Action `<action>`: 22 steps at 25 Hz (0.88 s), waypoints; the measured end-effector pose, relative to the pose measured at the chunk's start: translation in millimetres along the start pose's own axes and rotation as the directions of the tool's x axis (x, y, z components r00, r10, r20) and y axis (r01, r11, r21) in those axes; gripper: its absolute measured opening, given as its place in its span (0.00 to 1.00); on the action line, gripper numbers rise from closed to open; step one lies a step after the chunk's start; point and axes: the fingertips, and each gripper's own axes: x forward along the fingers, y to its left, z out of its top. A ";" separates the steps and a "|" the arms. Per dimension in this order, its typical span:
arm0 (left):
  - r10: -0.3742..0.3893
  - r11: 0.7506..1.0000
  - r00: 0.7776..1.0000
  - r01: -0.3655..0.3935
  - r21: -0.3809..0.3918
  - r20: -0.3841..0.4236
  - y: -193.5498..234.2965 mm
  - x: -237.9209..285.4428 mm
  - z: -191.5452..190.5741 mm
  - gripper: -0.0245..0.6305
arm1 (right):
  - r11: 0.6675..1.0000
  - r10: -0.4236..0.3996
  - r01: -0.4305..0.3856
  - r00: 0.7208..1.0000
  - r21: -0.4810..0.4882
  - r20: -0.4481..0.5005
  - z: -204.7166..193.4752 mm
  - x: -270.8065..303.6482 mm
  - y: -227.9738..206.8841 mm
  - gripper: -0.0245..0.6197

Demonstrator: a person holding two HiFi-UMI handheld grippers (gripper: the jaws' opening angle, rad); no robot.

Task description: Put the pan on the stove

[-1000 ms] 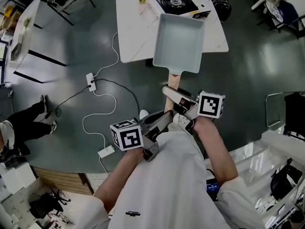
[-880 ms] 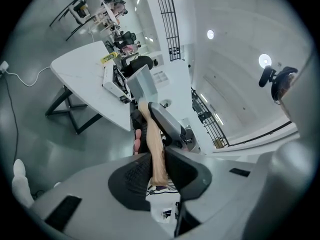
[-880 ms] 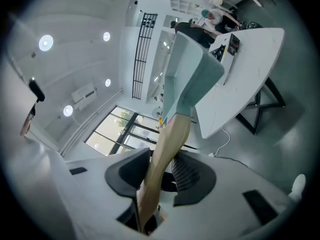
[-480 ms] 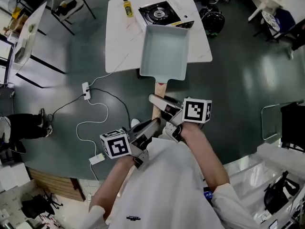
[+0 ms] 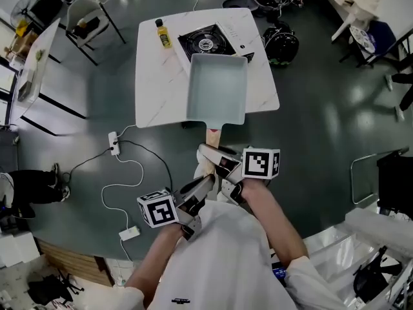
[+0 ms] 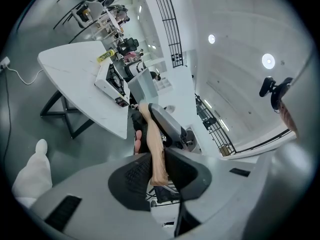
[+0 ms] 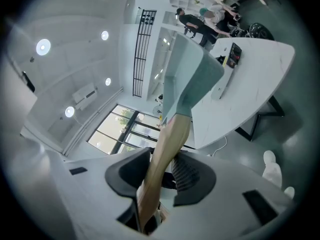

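Observation:
A pale blue rectangular pan (image 5: 217,89) is held in the air over the front of the white table (image 5: 155,82), its far rim close to the black stove (image 5: 208,41). Its wooden handle (image 5: 212,137) points back toward me. Both grippers grip that handle: the right gripper (image 5: 216,159) nearer the pan, the left gripper (image 5: 201,185) behind it at the handle's end. In the left gripper view, the handle (image 6: 156,154) runs between the left gripper (image 6: 156,171) pads toward the pan (image 6: 144,86). In the right gripper view, the handle (image 7: 167,154) lies clamped in the right gripper (image 7: 162,176), with the pan (image 7: 187,79) above.
A yellow bottle (image 5: 162,33) stands on the table left of the stove. A power strip with white cables (image 5: 114,143) lies on the floor at the left. Chairs (image 5: 90,19) stand at the far left, and a dark wheeled object (image 5: 281,42) is right of the table.
The table and stove have come closer in the head view. The pan, still held by both grippers, now reaches further over the table's front.

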 end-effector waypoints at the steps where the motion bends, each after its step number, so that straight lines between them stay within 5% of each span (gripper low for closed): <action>1: -0.006 1.000 1.000 0.006 0.000 0.000 2.7 7.0 9.7 0.16 | 1.000 -0.008 0.008 1.000 0.001 0.000 10.6 4.7 -3.9 0.25; 12: -0.047 0.999 0.996 0.047 -0.003 -0.069 37.4 80.9 153.3 0.16 | 0.999 -0.040 0.040 0.997 0.015 0.067 155.7 80.2 -36.8 0.25; 22: -0.068 0.998 0.990 0.068 -0.004 -0.125 78.4 127.4 253.6 0.16 | 0.997 -0.074 0.072 0.994 0.031 0.077 248.6 144.5 -71.2 0.25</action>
